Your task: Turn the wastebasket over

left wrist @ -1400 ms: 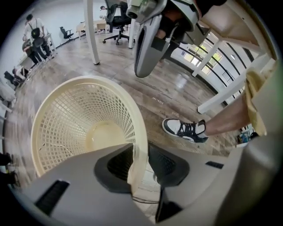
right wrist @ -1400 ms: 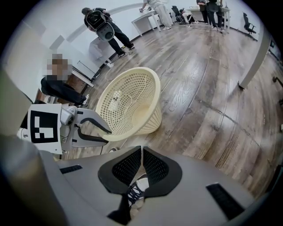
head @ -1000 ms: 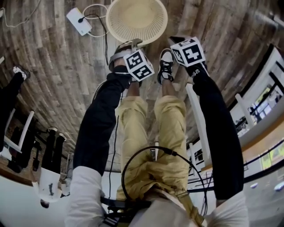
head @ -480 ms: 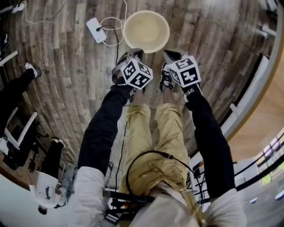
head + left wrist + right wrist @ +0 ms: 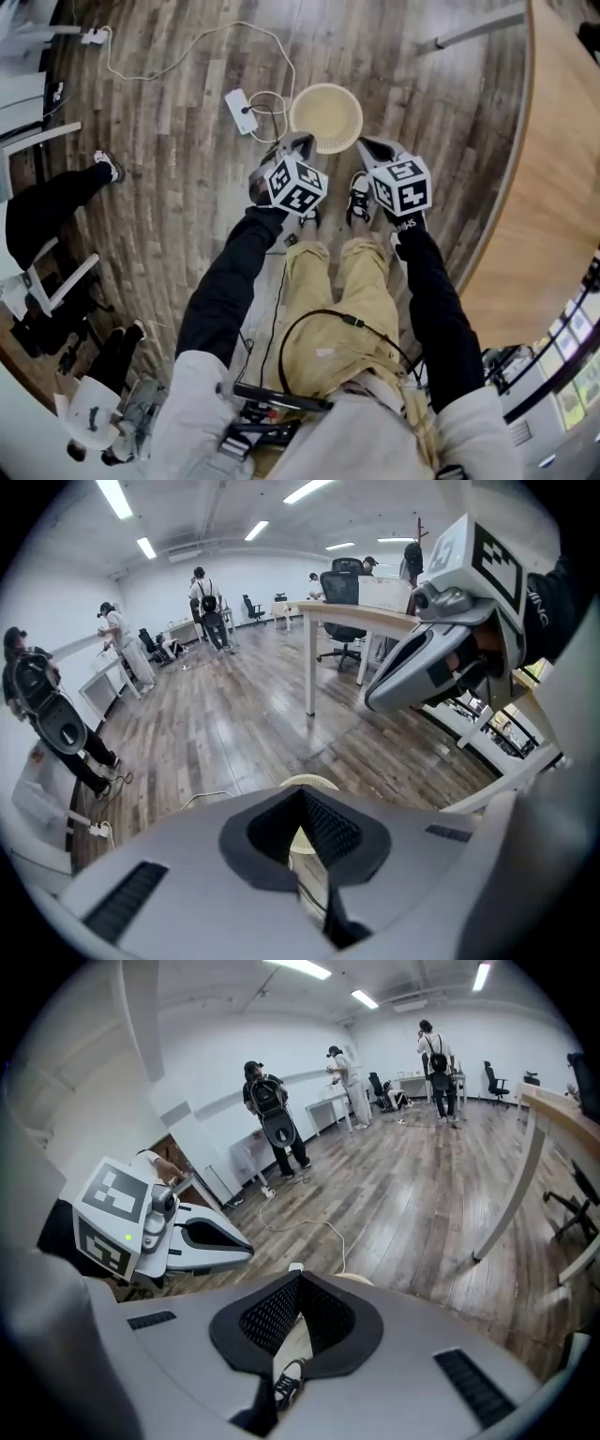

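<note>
Both grippers, left gripper [image 5: 298, 142] and right gripper [image 5: 367, 146], are clenched on nothing, jaws pressed together and hanging side by side above the wooden floor [image 5: 178, 159]. A cream wastebasket [image 5: 326, 114] stands on that floor just beyond their tips, untouched. A white power strip [image 5: 237, 108] lies just beside it.

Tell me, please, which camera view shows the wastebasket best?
The head view: the wastebasket appears whole from above, round rim and inside, standing on the wood floor. The left gripper view shows only a sliver of its rim, and the right gripper view just a small pale edge.
</note>
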Tool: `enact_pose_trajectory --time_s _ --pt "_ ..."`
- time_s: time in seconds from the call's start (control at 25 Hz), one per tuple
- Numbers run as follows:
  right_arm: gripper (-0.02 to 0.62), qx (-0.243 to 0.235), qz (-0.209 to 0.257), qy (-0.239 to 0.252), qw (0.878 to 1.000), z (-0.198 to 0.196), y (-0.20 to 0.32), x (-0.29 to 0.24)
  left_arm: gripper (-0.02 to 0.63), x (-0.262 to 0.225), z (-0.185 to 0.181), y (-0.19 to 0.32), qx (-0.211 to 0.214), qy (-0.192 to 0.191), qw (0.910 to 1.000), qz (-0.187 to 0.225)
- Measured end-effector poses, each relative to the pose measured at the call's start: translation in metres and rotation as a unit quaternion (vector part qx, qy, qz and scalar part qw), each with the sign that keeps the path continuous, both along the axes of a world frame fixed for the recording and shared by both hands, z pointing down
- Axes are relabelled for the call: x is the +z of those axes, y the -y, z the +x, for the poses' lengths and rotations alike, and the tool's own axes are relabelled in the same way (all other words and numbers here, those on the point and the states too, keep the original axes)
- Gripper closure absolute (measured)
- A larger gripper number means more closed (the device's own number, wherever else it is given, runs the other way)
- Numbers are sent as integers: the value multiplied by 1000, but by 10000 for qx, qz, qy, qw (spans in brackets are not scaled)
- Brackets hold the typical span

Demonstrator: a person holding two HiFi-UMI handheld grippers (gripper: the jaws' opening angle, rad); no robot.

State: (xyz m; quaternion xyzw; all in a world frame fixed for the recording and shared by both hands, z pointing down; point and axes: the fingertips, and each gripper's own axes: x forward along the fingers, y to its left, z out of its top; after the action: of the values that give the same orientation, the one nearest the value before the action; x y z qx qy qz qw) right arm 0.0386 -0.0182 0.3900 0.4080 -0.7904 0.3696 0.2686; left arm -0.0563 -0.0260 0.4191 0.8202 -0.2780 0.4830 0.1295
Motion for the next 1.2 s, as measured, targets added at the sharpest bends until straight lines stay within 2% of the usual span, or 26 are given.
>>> enact_pose_trajectory --time_s 0.2,0.4,0.64,0.72,0.92,1.08,1.2 --pt "572 29 658 -90 9978 -6 3 -91 604 -81 -11 10 -286 -185 9987 379" --pt "572 95 1200 -96 9927 -18 -11 -171 604 -152 -20 1 -651 -534 9949 560" --pt "573 360 1932 232 9802 -24 -28 -268 604 -227 -27 -14 -1068 -910 9862 883" --pt "572 422 2172 333 9746 -25 -39 -301 604 -250 -34 -20 -1367 -1121 9796 952" --pt "572 473 2815 348 9578 -27 -51 -373 604 -322 -44 -24 -1998 -1790 9565 1151" --pt "572 512 3301 303 9421 -20 -58 -421 604 -375 -38 -27 -2219 -2360 9349 1447" --pt "572 504 3506 309 9347 -20 -73 -450 604 -410 -35 -40 -2184 -2590 9268 1622"
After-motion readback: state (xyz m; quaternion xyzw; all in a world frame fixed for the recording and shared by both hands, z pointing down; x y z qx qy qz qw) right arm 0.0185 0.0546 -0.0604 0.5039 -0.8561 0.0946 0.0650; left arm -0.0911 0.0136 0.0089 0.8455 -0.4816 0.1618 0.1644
